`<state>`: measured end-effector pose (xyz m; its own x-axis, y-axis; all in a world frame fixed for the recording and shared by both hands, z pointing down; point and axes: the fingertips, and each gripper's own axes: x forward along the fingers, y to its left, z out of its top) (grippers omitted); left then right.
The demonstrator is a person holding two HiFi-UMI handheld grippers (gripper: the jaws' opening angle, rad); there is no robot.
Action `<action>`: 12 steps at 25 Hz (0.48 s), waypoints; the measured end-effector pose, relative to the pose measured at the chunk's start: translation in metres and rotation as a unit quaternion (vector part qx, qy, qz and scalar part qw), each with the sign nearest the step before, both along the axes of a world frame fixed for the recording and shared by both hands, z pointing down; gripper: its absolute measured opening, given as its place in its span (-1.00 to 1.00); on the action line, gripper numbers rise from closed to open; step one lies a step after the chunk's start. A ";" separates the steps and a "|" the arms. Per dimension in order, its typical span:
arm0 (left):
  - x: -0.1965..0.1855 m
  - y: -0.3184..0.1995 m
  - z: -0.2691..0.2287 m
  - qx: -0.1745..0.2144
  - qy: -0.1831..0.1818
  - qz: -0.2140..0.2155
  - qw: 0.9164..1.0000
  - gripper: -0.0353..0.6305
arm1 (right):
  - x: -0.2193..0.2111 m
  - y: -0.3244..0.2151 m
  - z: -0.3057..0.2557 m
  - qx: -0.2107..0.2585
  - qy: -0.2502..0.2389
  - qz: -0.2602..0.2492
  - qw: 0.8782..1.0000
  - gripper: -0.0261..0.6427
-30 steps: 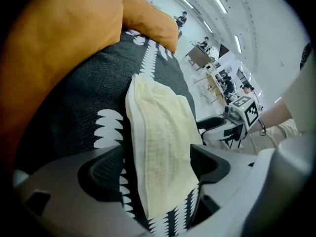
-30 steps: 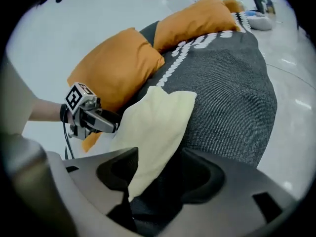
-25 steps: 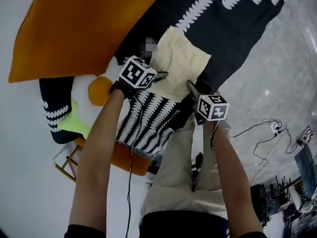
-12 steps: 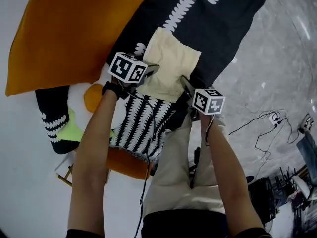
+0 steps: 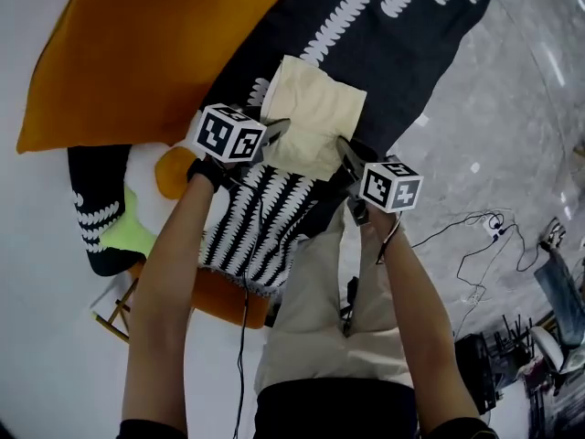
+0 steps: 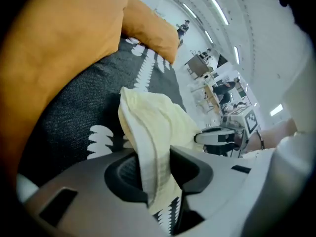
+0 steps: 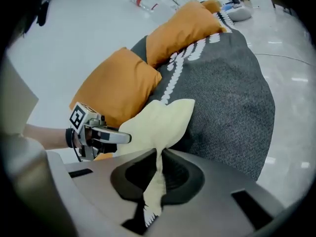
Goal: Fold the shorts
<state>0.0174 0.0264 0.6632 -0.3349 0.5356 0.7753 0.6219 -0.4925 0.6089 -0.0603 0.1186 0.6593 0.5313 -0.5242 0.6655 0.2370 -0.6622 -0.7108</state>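
Thin, limp cream shorts [image 5: 315,108] on the dark patterned cover [image 5: 411,53] will sag, so hold the near-edge corners, where the left gripper [image 5: 277,130] jaws have just been closing onto the cloth and the right gripper [image 5: 345,149] jaws clamp it

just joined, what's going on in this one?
A person is working a pair of cream shorts with a handheld claw in each hand. The shorts lie on a dark patterned blanket beside an orange pillow. The left claw has just been closing and now pinches the near edge of the fabric; the right claw is shut on that edge further along. The fold itself isn't made yet.
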 end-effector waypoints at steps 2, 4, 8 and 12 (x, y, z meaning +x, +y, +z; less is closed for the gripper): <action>0.009 0.011 -0.033 -0.033 0.004 -0.007 0.999 -0.49 | 0.011 0.013 -0.032 0.000 0.030 -0.007 1.000 -0.80; 0.040 0.025 -0.066 -0.071 0.037 -0.016 0.997 -0.48 | 0.041 0.027 -0.063 -0.014 0.066 -0.015 0.998 -0.80; 0.097 0.050 -0.104 -0.148 0.132 -0.040 0.979 -0.46 | 0.100 0.057 -0.098 -0.085 0.156 -0.014 0.984 -0.80; 0.114 0.062 -0.102 -0.177 0.213 -0.075 0.958 -0.44 | 0.119 0.076 -0.096 -0.158 0.221 -0.021 0.962 -0.79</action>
